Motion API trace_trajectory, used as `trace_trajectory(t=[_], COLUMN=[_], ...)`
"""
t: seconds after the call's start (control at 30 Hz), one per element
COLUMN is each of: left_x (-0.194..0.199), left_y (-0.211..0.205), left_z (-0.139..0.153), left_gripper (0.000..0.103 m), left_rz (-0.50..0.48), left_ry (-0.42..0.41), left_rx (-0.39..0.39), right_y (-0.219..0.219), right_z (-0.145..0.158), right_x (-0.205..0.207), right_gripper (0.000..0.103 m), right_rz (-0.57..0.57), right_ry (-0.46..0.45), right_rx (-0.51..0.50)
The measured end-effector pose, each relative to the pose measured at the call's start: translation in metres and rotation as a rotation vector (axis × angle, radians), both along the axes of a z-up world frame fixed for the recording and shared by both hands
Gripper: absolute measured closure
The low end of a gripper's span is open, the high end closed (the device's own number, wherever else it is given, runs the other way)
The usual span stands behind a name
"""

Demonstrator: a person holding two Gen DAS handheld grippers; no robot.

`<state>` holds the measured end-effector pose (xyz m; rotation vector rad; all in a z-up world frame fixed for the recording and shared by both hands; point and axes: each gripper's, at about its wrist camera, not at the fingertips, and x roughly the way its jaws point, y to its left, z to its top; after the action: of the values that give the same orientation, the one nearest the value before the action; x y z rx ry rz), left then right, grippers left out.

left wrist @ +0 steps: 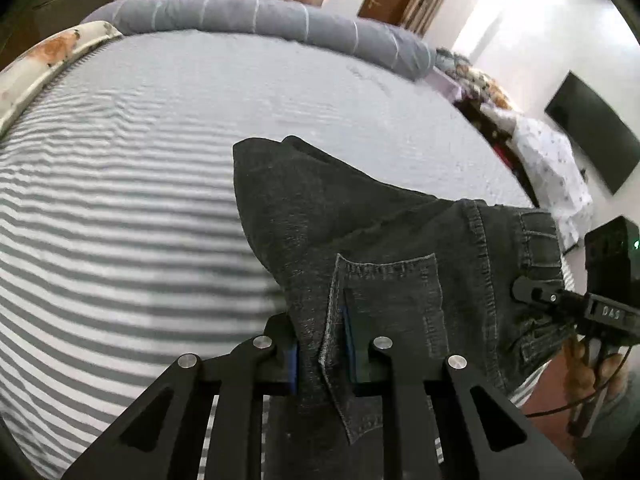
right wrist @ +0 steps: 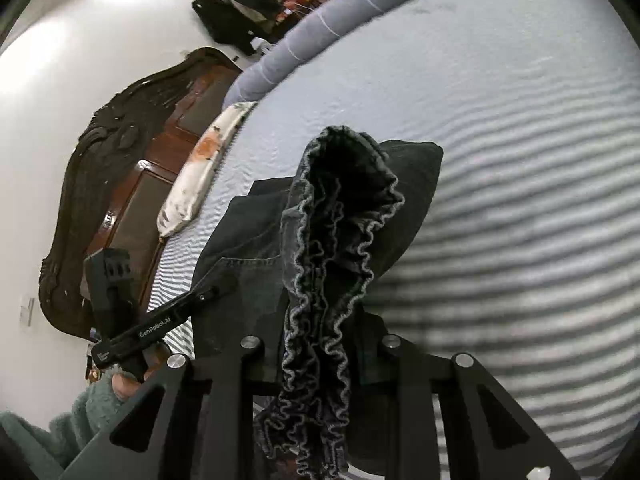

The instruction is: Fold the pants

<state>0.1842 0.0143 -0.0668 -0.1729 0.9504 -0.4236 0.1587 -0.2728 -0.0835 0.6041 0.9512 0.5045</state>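
Dark grey denim pants (left wrist: 360,232) hang lifted over a bed with a grey-and-white striped sheet (left wrist: 120,220). My left gripper (left wrist: 325,354) is shut on the pants beside a back pocket (left wrist: 394,292). The right gripper (left wrist: 532,294) shows at the right edge of the left wrist view, pinching the waistband. In the right wrist view my right gripper (right wrist: 316,364) is shut on a ruffled, elastic edge of the pants (right wrist: 332,248), which bunches between its fingers. The left gripper (right wrist: 208,294) enters there from the lower left, clamped on the same pants.
A rolled grey blanket (left wrist: 260,16) lies along the far edge of the bed. A floral pillow (right wrist: 200,168) rests by a dark carved headboard (right wrist: 120,140). Patterned bedding (left wrist: 548,168) is piled at the right, under a dark wall screen (left wrist: 592,136). A person's teal fleece sleeve (right wrist: 60,432) is at lower left.
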Motion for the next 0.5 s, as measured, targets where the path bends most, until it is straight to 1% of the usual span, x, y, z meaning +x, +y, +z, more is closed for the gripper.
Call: trace_trajectory(t=[0.1,0.17,0.23,0.37,0.5], left_x=[0.010,0.021,0.031,0.056,0.075], left_y=[0.015,0.022,0.032,0.055,0.073], left_z=[0.019,0.025,0.028,0.020,0.005], left_gripper=[0.086,0.086,0.086,0.086,0.086], left_rz=[0.021,0.038,0.055,0.095,0.130], left_ry=[-0.041,-0.049,-0.055,-0.032,-0.012], left_rx=[0.015,0.035,0.065,0.089,0.090], right_y=[0.011,0.021,0.033,0.055,0.073], right_z=[0.013,0.018,0.016,0.002,-0.016], right_x=[0.020,0.037,0.058,0.096,0.132], right_gripper=[0.080,0.080,0.080,0.080,0.080], right_rz=[0.015,0.027,0.042,0.065,0.094], right_ry=[-0.017,-0.023,-0.014,0.019,0.043], right_rx=[0.011,0.006,0.016,0.007,-0.042])
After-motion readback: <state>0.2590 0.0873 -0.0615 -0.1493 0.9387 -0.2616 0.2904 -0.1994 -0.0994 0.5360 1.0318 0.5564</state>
